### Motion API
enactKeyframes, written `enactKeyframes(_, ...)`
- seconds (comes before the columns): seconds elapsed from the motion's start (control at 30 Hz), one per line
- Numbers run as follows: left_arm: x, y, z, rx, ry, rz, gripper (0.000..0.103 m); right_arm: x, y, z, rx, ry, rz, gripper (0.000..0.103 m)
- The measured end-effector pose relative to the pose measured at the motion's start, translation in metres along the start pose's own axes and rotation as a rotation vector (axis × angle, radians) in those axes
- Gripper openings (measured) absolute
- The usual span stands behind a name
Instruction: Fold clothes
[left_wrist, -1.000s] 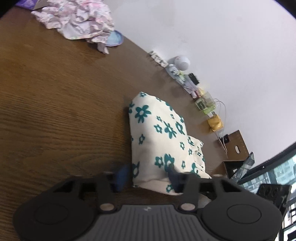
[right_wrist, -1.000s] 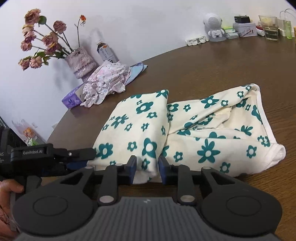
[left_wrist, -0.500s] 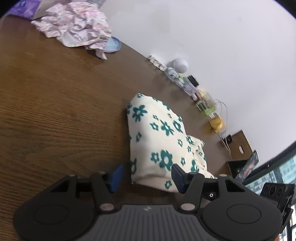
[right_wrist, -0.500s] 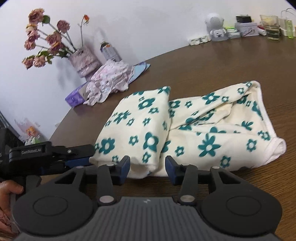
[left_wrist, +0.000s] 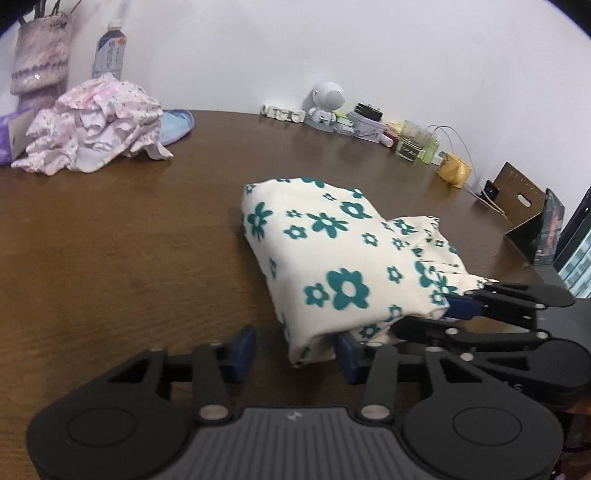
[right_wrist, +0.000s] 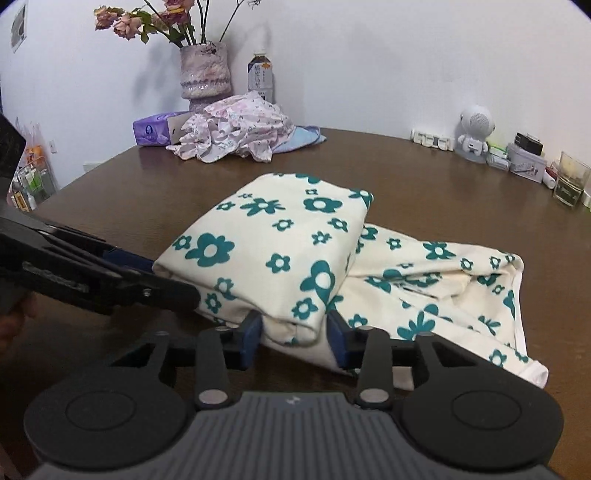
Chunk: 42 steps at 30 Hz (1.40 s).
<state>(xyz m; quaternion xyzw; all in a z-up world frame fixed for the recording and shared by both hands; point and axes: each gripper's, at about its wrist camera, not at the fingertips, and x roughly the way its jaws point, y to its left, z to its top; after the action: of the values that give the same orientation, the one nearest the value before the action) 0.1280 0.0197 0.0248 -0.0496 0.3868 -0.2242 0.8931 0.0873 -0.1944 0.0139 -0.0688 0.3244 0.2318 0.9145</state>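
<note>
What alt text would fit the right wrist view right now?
A folded cream garment with teal flowers lies on a brown table, its near edge between the fingers of the right hand-held gripper. The left hand-held gripper reaches its left edge. Behind are a pink clothes pile, tissue box and flower vase.

Place: home living room.
Worktop (right_wrist: 424, 184): dark brown wood, round edge.
Decor: vase (right_wrist: 205, 70) of dried flowers (right_wrist: 147, 22), white wall.
Clutter: tissue box (right_wrist: 155, 129), drink bottle (right_wrist: 260, 75), small robot-shaped speaker (right_wrist: 474, 133), crumpled pink clothes (right_wrist: 236, 125).
</note>
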Motion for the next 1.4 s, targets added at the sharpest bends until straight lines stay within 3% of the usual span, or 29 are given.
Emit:
enactKeyframes(0.07,0.001,-0.001,-0.002,0.013,-0.007,-0.001,0.028,0.001,0.0,-0.001,-0.005,-0.018,-0.001,0.031)
enactKeyframes(0.13,0.0,-0.002,-0.004,0.03,-0.014,0.002,0.025,0.002,0.002,-0.003,-0.024,-0.033,-0.007,0.029)
enactKeyframes(0.37,-0.004,0.001,-0.008,0.02,-0.028,0.001,0.025,-0.006,-0.001,-0.01,-0.037,-0.052,-0.002,0.029)
enactKeyframes(0.57,-0.001,-0.001,-0.01,0.031,-0.032,-0.008,0.011,-0.003,0.001,-0.013,-0.065,-0.052,0.003,0.014)
enactKeyframes(0.73,-0.002,0.0,-0.011,0.018,-0.033,-0.012,0.013,-0.001,0.0,-0.015,-0.067,-0.047,0.008,0.011)
enactKeyframes(0.87,-0.005,-0.003,-0.011,0.032,-0.045,-0.005,0.018,-0.006,-0.003,-0.016,-0.055,-0.059,0.007,0.018)
enactKeyframes(0.97,-0.003,-0.003,-0.012,0.043,-0.047,-0.005,0.011,-0.007,-0.003,-0.016,-0.062,-0.057,0.005,0.017)
enactKeyframes(1.17,-0.001,-0.002,-0.015,0.046,-0.053,0.003,0.008,-0.001,-0.001,-0.018,-0.074,-0.044,-0.01,0.012)
enactKeyframes(1.3,-0.002,-0.001,-0.015,0.037,-0.054,0.0,0.01,0.0,0.0,-0.019,-0.08,-0.043,-0.015,0.011)
enactKeyframes(1.33,-0.004,-0.001,-0.015,0.033,-0.052,-0.009,0.015,0.0,0.0,-0.019,-0.079,-0.044,-0.014,0.012)
enactKeyframes(1.37,-0.006,-0.001,-0.015,0.03,-0.05,-0.018,0.028,-0.001,0.0,-0.019,-0.077,-0.046,-0.013,0.012)
enactKeyframes(1.4,-0.007,-0.003,-0.014,0.036,-0.052,-0.021,0.038,-0.002,-0.001,-0.019,-0.074,-0.052,-0.009,0.021)
